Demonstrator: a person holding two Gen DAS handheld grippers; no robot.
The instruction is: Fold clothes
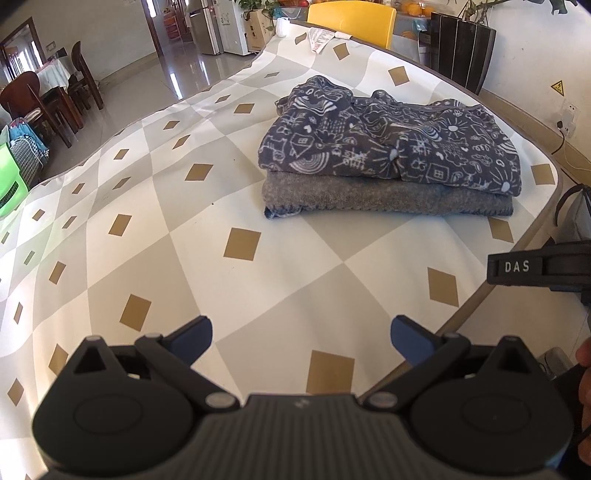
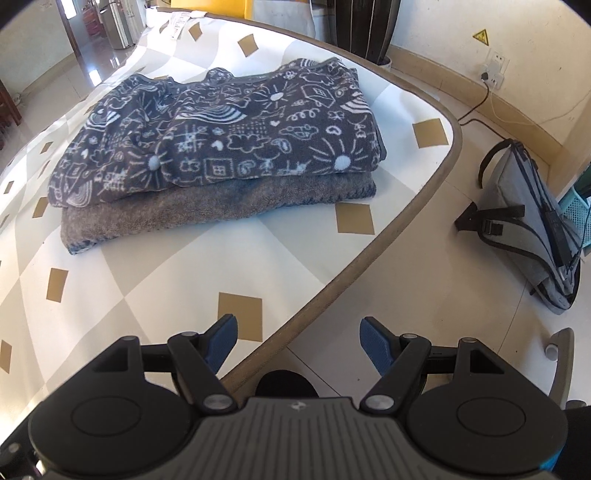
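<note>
Closest to you, your left gripper (image 1: 301, 341) is spread wide with nothing between the blue pads, hanging over bare tablecloth (image 1: 147, 229) just inside the near edge of the table. Your right gripper (image 2: 298, 341) is spread too and empty, and it straddles the table's brown rim (image 2: 332, 280): the left pad sits over cloth, the right pad over floor tile. From the left camera you can also catch the side of the right gripper poking in at the right, the bit with "DAS" on it.

Between the grippers and the clothes you've got a decent stretch of empty checkered cloth, so plenty of room there.

Further out sits the stack: a folded patterned fleece (image 1: 388, 144) lying on top of a folded grey towel (image 1: 384, 199), the towel's front edge sticking out past the fleece. The pile's right side runs close to the table's right edge, with only a narrow strip of cloth left there. To its left the table is wide open.

Off the table on the right, a grey backpack (image 2: 535, 229) leans on the floor. Past the far end there's a yellow chair (image 1: 351, 20).
</note>
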